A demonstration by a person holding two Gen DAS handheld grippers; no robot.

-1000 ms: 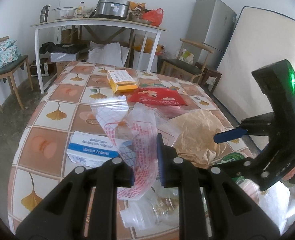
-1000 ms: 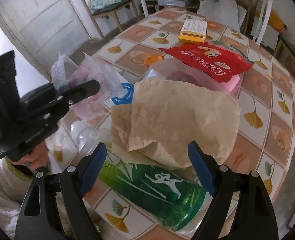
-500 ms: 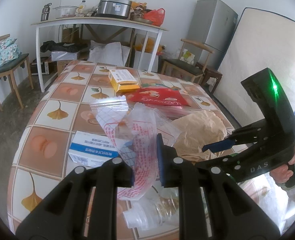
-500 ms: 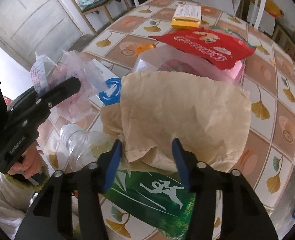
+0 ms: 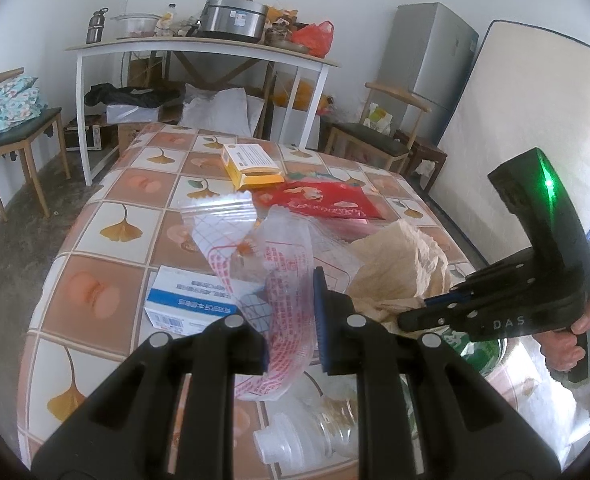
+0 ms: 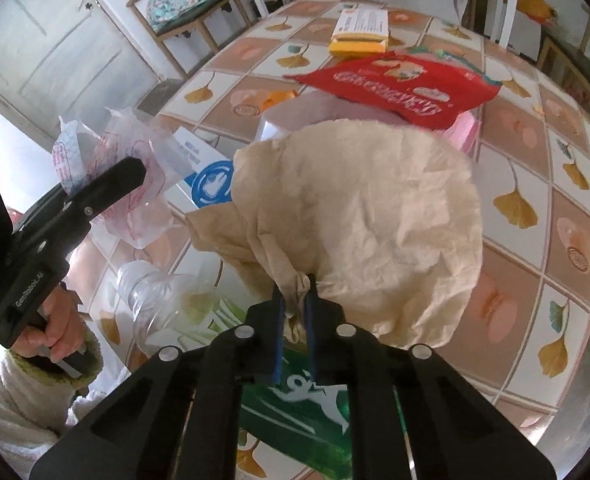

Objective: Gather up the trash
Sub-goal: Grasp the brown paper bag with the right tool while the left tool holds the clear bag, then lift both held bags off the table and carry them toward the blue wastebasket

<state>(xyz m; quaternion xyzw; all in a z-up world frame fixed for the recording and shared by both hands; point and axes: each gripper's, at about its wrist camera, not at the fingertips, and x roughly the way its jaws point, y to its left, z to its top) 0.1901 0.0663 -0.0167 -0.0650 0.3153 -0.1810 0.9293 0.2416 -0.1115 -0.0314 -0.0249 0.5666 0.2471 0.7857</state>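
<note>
My blue-padded right gripper [image 6: 295, 304] is closing on tan crumpled paper [image 6: 367, 216]. My left gripper [image 5: 291, 320] holds clear plastic [image 5: 283, 280] printed red, above a tablecloth [image 5: 107, 264] of orange ginkgo-leaf tiles

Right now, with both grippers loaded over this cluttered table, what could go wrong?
1. The right gripper, jaws closing, pinches only a bunched edge of the brown paper; thin paper could tear or slip on lifting.
2. The left gripper holds a limp clear plastic bag that might slide out.
3. The paper overlaps the clear bottle and green packet, so lifting may drag them.
</note>
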